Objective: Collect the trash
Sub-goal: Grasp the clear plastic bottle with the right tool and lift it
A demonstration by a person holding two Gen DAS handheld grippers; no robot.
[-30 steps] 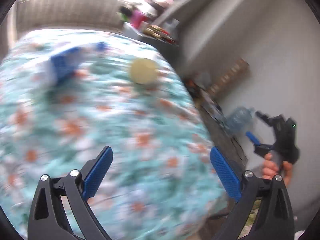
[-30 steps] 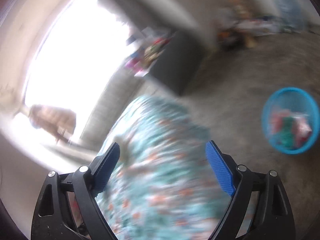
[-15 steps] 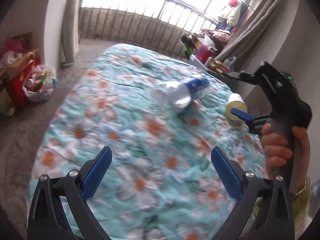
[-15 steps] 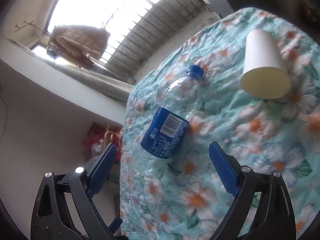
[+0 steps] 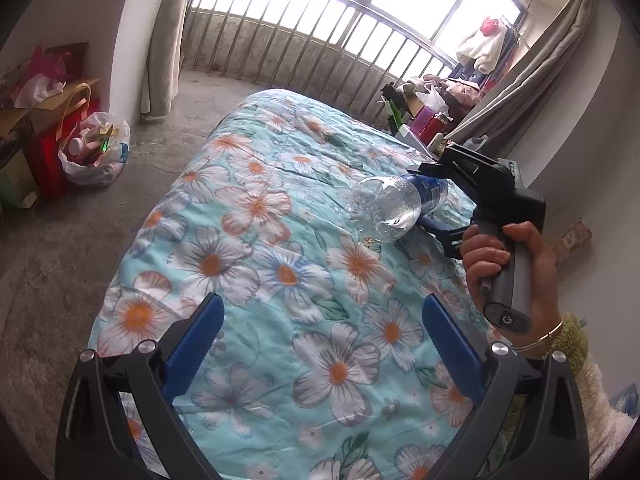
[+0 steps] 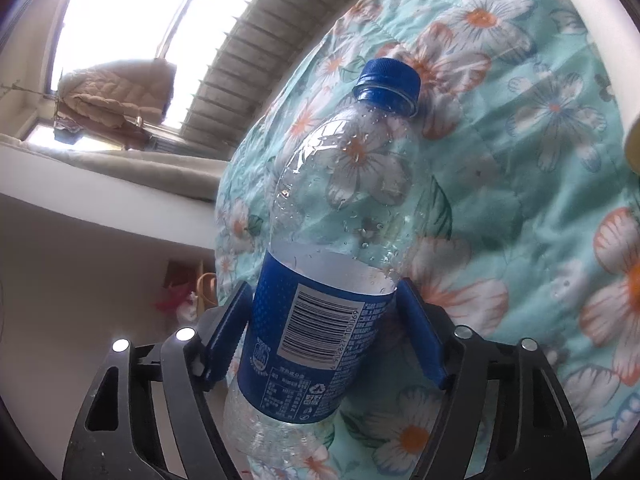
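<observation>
On the floral quilt (image 6: 520, 184), the right hand-held gripper (image 6: 324, 336) closes around a barcode-labelled blue bottle (image 6: 340, 240); left hand-held gripper (image 5: 320, 344) wide.

A: floral quilt (image 5: 280, 264) covers the whole bed; barred window (image 5: 360, 12) behind it

B: yep; plastic bag (image 5: 96, 152) of stuff on the floor, clothes (image 5: 484, 48) hanging by the curtain (image 5: 532, 64)
</observation>
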